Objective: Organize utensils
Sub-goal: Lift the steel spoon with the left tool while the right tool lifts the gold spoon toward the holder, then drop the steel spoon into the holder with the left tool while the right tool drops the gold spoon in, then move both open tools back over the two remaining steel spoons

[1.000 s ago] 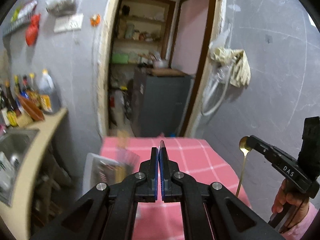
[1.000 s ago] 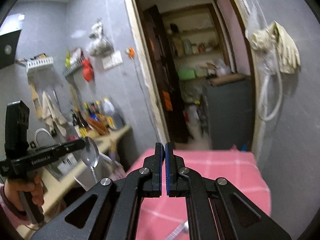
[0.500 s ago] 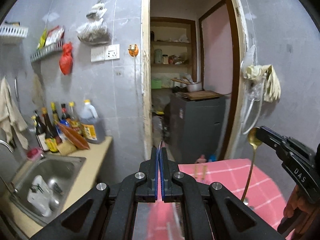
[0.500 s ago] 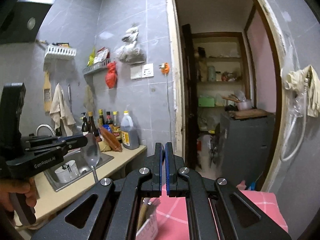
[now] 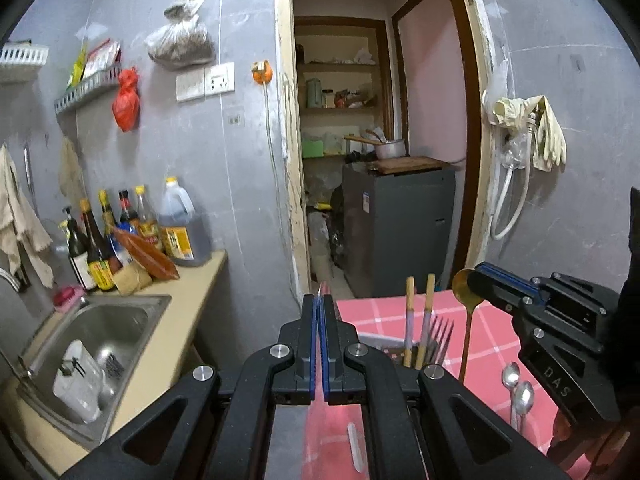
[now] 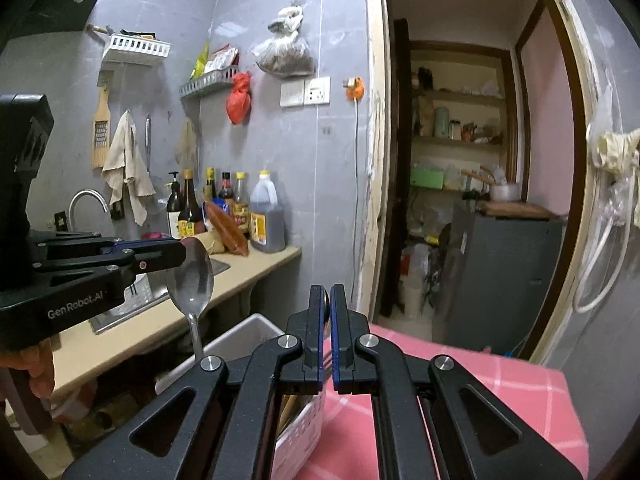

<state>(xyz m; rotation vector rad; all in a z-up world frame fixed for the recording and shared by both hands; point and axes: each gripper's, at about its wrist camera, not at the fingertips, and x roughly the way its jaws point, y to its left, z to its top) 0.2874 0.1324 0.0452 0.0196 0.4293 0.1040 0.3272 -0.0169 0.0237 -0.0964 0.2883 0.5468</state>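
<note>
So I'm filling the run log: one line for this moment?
left gripper: shut on silver spoon | right gripper: shut on gold spoon | both held over caddy | table: two spoons left

- Right gripper [image 6: 328, 300] low centre, jaws pressed together, a thin dark edge pinched between the pads.
- Left gripper [image 6: 182, 250] in from the left edge, clamped on a steel spoon [image 6: 190, 280], bowl up, handle hanging straight down.
- White bin [image 6: 244, 334] just below the spoon handle.
- Pink checked table [image 6: 500, 384] lower right.
- Counter [image 6: 240, 276] with bottles [image 6: 224, 204] and sink [image 6: 120, 304] behind, on the left.
- Open doorway [image 6: 460, 180] straight ahead, shelves inside.
</note>
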